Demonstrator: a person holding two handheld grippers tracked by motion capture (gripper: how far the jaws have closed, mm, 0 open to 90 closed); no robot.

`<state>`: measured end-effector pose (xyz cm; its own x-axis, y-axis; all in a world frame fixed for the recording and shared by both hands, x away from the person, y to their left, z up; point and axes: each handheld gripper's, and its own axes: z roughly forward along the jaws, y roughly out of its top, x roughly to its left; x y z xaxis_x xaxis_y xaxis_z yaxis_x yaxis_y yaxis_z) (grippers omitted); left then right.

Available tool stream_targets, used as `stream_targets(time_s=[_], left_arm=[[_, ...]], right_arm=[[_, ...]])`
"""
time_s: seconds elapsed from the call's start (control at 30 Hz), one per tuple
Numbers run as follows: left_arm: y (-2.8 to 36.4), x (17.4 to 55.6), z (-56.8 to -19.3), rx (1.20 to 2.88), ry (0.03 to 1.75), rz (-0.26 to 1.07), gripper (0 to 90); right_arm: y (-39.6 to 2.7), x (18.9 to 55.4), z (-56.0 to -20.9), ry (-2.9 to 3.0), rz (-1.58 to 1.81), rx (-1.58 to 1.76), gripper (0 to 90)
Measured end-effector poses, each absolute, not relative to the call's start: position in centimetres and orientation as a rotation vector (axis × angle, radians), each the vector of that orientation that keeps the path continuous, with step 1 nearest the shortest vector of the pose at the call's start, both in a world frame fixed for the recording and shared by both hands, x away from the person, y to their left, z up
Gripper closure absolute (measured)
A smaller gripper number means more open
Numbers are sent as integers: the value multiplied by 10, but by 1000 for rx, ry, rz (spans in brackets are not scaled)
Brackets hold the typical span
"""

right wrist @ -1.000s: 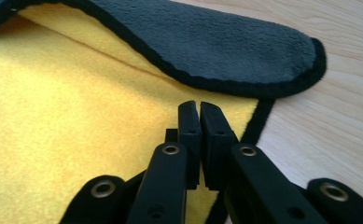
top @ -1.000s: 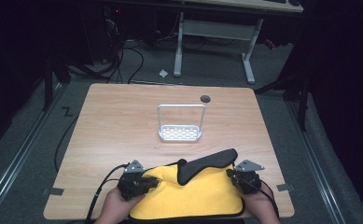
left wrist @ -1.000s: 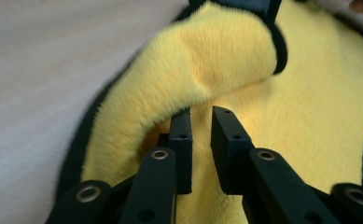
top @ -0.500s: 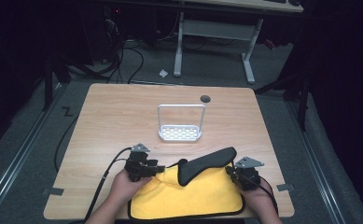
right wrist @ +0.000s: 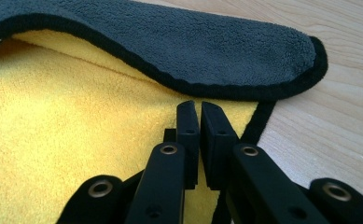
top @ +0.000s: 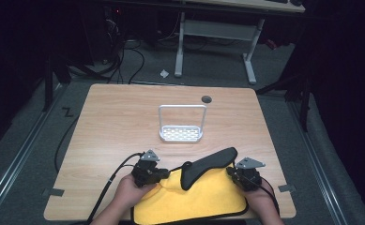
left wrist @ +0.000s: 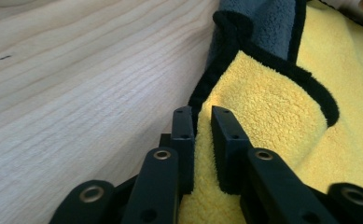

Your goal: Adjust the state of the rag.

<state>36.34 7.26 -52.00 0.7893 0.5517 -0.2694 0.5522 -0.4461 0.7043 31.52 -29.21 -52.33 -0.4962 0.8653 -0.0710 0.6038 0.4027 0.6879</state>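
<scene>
A yellow cloth [top: 203, 199] with a black hem lies at the table's near edge. Its grey underside [top: 209, 164] is folded over along the far side. My left gripper [top: 165, 174] is at the cloth's far left corner. In the left gripper view the jaws [left wrist: 201, 114] have just been closing and now pinch the yellow cloth [left wrist: 272, 93] beside its hem. My right gripper [top: 232, 172] is at the cloth's right edge. Its jaws [right wrist: 200, 107] are shut on the yellow cloth [right wrist: 76, 121] just below the grey flap [right wrist: 170, 42].
A small white wire rack [top: 181, 133] with a tall handle stands mid-table on the wooden top [top: 114, 122]. A round cable hole [top: 206, 99] is near the far edge. The left gripper's cable [top: 110, 187] trails off the front. A desk frame stands on the floor beyond.
My left gripper has moved away from the person and slightly right, from the cloth's bunched left side to its far left corner. The cloth's left part now lies flatter. The right gripper has stayed put.
</scene>
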Motion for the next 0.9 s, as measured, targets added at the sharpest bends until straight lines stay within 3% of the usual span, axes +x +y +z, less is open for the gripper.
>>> stream_targets(time_s=[0.13,0.3,0.47,0.53,0.6,0.7,0.9], left_arm=[[95,368,-512,2048,882,82,834],[149,382,-515,1860,1116,185,829],[171,384,-527,1811,1277,247,744],[173,381,-526,1799,1280,249,699],[170,372,-522,1803,1240,244,706],[142,352,-523,1964,1096,211,715],[133,334,-532,2019,1058,180,727]], right_arm=[[-292,315,-523,2248,842,1254,872],[-292,315,-523,2249,844,1254,872],[-291,315,-523,2251,842,1254,871],[-291,315,-523,2250,842,1261,871],[-292,315,-523,2249,847,1258,871],[-292,315,-523,2248,841,1260,867],[-292,296,-520,2251,820,1289,831]])
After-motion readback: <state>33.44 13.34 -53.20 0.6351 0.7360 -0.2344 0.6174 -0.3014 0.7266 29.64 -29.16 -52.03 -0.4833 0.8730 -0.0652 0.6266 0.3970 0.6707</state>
